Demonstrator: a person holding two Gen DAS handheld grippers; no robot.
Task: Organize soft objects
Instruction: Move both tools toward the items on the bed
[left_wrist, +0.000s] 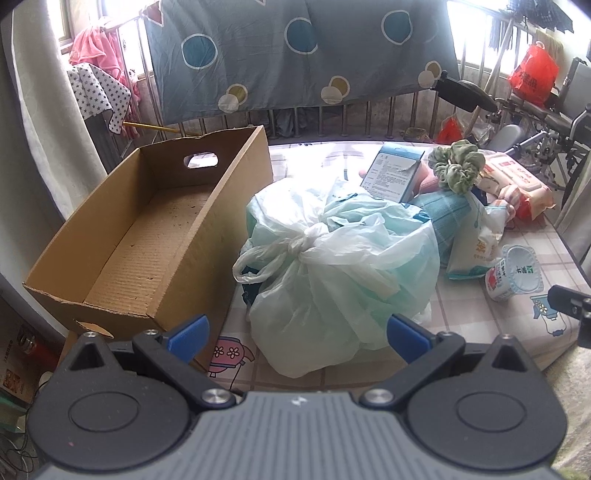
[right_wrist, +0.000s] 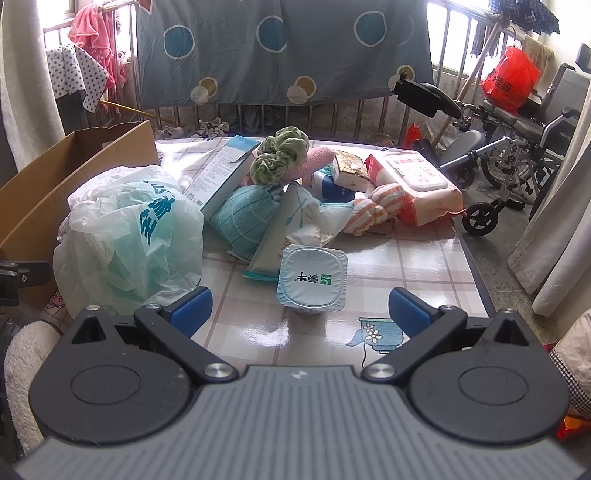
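Note:
A knotted pale green plastic bag (left_wrist: 340, 266) (right_wrist: 133, 236) lies on the table beside an empty cardboard box (left_wrist: 147, 236) (right_wrist: 44, 184). My left gripper (left_wrist: 297, 334) is open, its blue fingers straddling the near end of the bag. My right gripper (right_wrist: 300, 308) is open just in front of a sealed yogurt cup (right_wrist: 314, 277) (left_wrist: 515, 273). Behind lie a green scrunchie (right_wrist: 280, 155) (left_wrist: 456, 166), a teal knit hat (right_wrist: 243, 218), a striped orange cloth (right_wrist: 376, 210), a pink soft item (right_wrist: 314, 162), a wet-wipes pack (right_wrist: 417, 184) and a blue-white carton (right_wrist: 221, 173).
The table (right_wrist: 406, 266) has a checked glossy cloth; its right edge drops to the floor. A metal railing with a spotted grey sheet (right_wrist: 280, 48) runs behind. A wheelchair (right_wrist: 517, 147) and a red bag (right_wrist: 511, 79) stand at the right. A curtain (right_wrist: 554, 240) hangs close by.

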